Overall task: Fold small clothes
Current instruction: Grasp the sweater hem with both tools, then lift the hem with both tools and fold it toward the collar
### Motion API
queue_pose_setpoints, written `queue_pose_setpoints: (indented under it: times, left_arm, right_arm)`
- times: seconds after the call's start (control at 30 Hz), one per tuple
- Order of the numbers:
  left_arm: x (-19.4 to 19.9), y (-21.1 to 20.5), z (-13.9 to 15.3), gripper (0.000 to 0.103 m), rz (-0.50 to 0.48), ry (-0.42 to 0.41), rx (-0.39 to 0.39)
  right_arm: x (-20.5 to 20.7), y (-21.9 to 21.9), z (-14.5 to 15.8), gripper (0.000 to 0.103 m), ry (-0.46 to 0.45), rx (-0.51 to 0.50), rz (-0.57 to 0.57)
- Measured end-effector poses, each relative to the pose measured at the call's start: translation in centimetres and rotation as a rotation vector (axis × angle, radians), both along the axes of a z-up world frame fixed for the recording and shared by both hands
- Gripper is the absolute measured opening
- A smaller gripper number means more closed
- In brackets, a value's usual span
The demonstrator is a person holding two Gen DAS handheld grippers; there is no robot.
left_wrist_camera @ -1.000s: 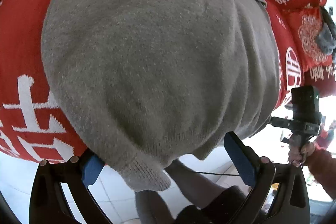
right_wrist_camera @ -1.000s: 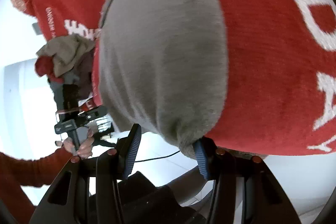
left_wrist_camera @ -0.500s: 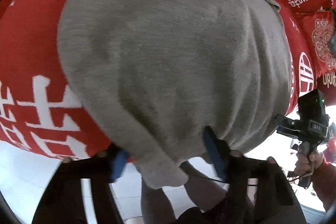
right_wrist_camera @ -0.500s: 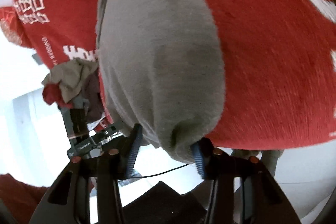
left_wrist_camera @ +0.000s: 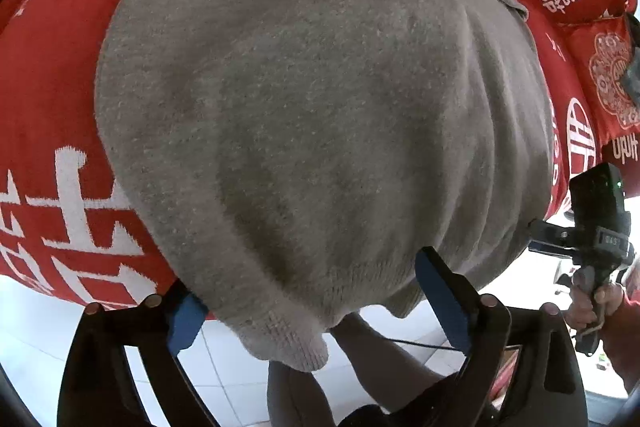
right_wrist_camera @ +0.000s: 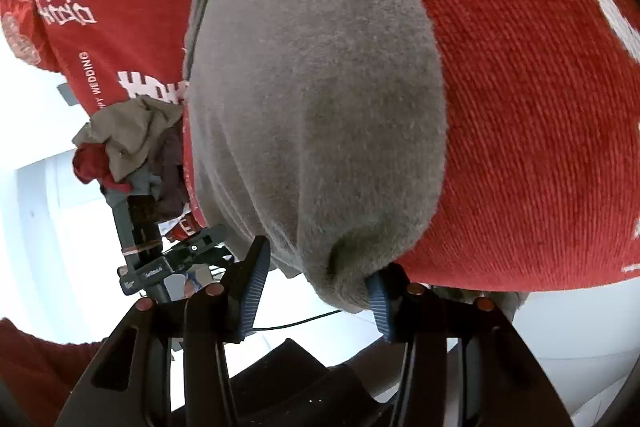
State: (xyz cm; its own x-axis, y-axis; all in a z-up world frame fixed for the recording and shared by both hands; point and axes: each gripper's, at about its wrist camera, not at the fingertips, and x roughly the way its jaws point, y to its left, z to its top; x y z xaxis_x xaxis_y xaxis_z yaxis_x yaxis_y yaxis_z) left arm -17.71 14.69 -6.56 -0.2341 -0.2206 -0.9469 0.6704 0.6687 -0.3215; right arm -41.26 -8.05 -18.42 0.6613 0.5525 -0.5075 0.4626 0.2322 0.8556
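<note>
The grey knit garment [left_wrist_camera: 320,115] lies spread on a red cloth with white lettering [left_wrist_camera: 52,75], its near hem hanging just over the near edge toward both tongs. The left tongs [left_wrist_camera: 316,291] stand wide open, 1 blue pad at each side of a ribbed hem corner that droops between them without being pinched. The right tongs [right_wrist_camera: 316,287] are also open: the right pad touches a bunched grey corner, the left pad stands well apart from it. So the hem runs crosswise, from 1 pair of tongs to the other, and the garment's body stretches away from both. Each corner sits directly ahead of its own tongs, so closing on them looks like the coming step. A heap of other clothes [right_wrist_camera: 128,147] lies further off on the cloth.
</note>
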Motion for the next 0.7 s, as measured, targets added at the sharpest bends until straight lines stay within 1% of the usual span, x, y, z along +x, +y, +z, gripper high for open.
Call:
queue_pose_setpoints:
  times: [0.03, 0.07, 0.1, 0.13, 0.2, 0.37, 0.57, 0.7]
  left_arm:
    - [-0.3, -0.1, 0.1, 0.072, -0.006, -0.014, 0.005]
    - [-0.6, -0.3, 0.3, 0.051, -0.015, -0.028, 0.014]
    - [-0.4, -0.2, 0.4, 0.038, -0.018, -0.026, 0.016]
    - [0.1, 0.2, 0.5, 0.017, -0.010, 0.005, 0.009]
    - [1.4, 1.3, 0.9, 0.017, 0.044, 0.087, -0.040]
    - [3.5, 2.8, 3.4, 0.016, 0.121, 0.160, -0.156]
    - [6.4, 2.1, 6.6, 0.016, 0.149, 0.166, -0.270]
    - [8.3, 0.2, 7.7, 0.016, 0.166, 0.159, -0.306]
  right_arm:
    - [0.2, 0.0, 0.1, 0.033, 0.027, -0.012, 0.005]
    - [0.2, 0.2, 0.4, 0.019, 0.049, -0.029, 0.011]
    - [0.2, 0.3, 0.6, 0.018, 0.066, -0.046, 0.016]
    - [0.0, 0.3, 0.9, 0.018, 0.055, -0.043, 0.004]
    - [-0.3, 0.3, 1.6, 0.018, 0.029, -0.034, -0.018]
    - [-1.1, 0.3, 4.3, 0.018, -0.087, 0.036, -0.115]
    - [-0.7, -0.2, 7.8, 0.018, -0.220, 0.077, -0.230]
    - [0.4, -1.5, 9.8, 0.018, -0.287, 0.087, -0.266]
